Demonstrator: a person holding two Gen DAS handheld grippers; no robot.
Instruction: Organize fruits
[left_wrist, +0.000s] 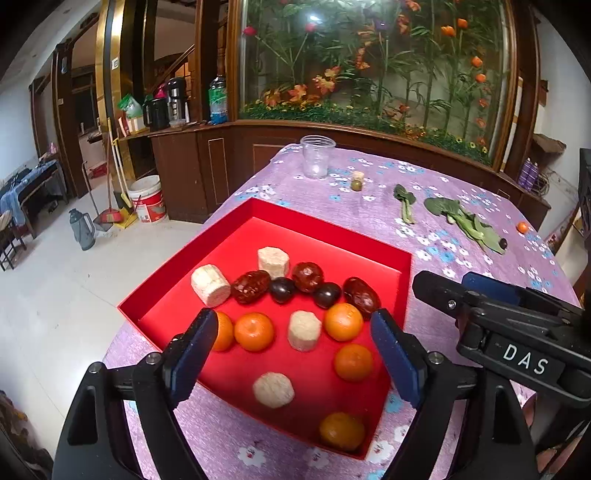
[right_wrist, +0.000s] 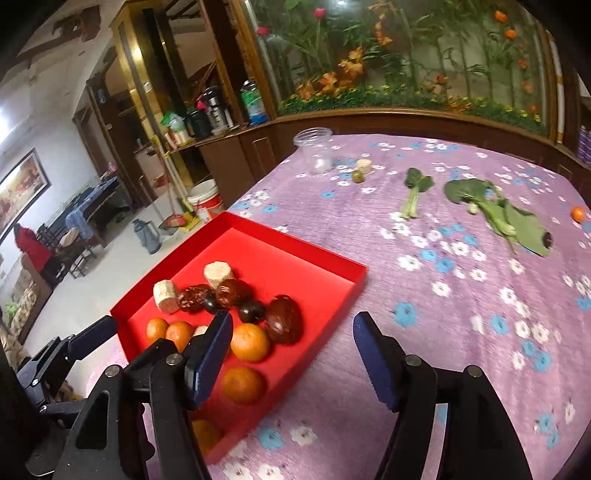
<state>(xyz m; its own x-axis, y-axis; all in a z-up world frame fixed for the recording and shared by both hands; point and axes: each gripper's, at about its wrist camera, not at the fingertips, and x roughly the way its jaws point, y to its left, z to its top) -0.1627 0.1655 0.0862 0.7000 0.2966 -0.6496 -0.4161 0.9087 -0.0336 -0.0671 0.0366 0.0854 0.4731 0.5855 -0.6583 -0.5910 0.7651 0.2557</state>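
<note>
A red tray (left_wrist: 332, 236) (right_wrist: 332, 269) sits on the purple flowered tablecloth and holds several oranges (left_wrist: 343, 321) (right_wrist: 249, 341), red dates (left_wrist: 361, 292) (right_wrist: 283, 319), dark plums (left_wrist: 327, 294) and pale cylinder pieces (left_wrist: 303, 329). My left gripper (left_wrist: 293, 330) is open and empty, hovering over the tray's near part. My right gripper (right_wrist: 291, 334) is open and empty over the tray's right edge; it also shows in the left wrist view (left_wrist: 517, 325). Loose on the cloth: a small orange (right_wrist: 577, 213) (left_wrist: 522, 227), a dark fruit (right_wrist: 546, 240), a green fruit (right_wrist: 357, 175) and a pale piece (right_wrist: 364, 165).
A clear plastic jar (left_wrist: 316, 156) (right_wrist: 314, 149) stands at the table's far left corner. Green leafy vegetables (right_wrist: 495, 206) (left_wrist: 461, 218) lie at the far right. A wooden cabinet with a plant display stands behind the table. The table's left edge drops to the floor.
</note>
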